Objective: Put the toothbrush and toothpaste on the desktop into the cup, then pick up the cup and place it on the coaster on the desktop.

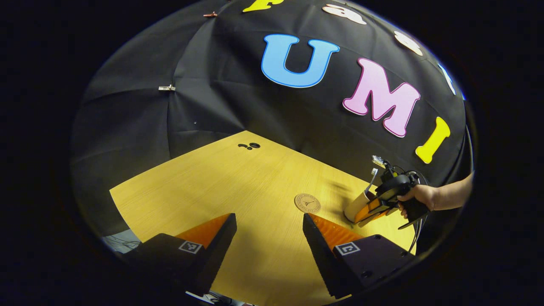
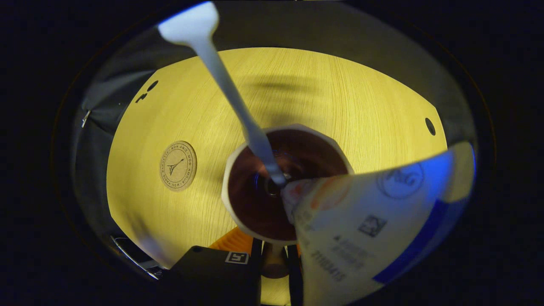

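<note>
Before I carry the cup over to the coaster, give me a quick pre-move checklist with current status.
1. Toothbrush in cup: ok.
2. Toothpaste in cup: ok, its lower end sits inside.
3. Right gripper at the cup: ok; firmness of grip: cannot tell.
4. Coaster bare and beside the cup: ok.
5. Left gripper open, clear of the path: ok.
6. Cup upright: not ok, it looks tilted in the left gripper view.

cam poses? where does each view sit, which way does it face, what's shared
Left gripper view: rides the left gripper, above the table, facing the booth wall; own fingers apart below; right gripper and hand at the cup.
Right gripper view: looks down into the cup; toothbrush and toothpaste inside.
Shared: coaster, cup, table.
</note>
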A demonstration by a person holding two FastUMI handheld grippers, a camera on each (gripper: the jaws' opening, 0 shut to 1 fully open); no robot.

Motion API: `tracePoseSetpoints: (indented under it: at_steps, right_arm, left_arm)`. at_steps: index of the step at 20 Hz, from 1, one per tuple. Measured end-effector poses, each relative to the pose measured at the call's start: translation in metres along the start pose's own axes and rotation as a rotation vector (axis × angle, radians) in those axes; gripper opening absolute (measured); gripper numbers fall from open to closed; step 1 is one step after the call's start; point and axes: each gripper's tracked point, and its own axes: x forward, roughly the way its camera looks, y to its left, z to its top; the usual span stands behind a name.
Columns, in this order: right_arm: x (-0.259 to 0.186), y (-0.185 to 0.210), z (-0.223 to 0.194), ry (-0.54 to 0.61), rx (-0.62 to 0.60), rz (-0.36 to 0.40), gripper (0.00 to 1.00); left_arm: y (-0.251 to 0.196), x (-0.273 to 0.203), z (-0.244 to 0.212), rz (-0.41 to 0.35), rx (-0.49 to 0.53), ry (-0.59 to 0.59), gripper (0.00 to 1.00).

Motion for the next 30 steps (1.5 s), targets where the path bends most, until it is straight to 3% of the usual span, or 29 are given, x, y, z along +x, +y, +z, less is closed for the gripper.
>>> tracePoseSetpoints:
  at_steps: [6,14,21,30]
  right_arm:
    - [-0.014,0.025,0.015,-0.035,-0.067,0.007,0.24]
    - [-0.012,0.097,0.035,-0.042,-0.182,0.052,0.24]
    - [0.005,0.143,0.027,-0.004,-0.274,0.065,0.24]
    - [0.021,0.163,0.023,0.023,-0.327,0.026,0.24]
  left_arm:
    - [0.007,-0.003,-0.008,0.004,0.008,0.020,0.98]
    - [0.028,-0.010,-0.010,0.041,-0.009,0.020,0.98]
    - [0.046,-0.013,-0.013,0.079,-0.022,0.032,0.98]
    - [0.057,-0.019,-0.017,0.095,-0.016,0.048,0.98]
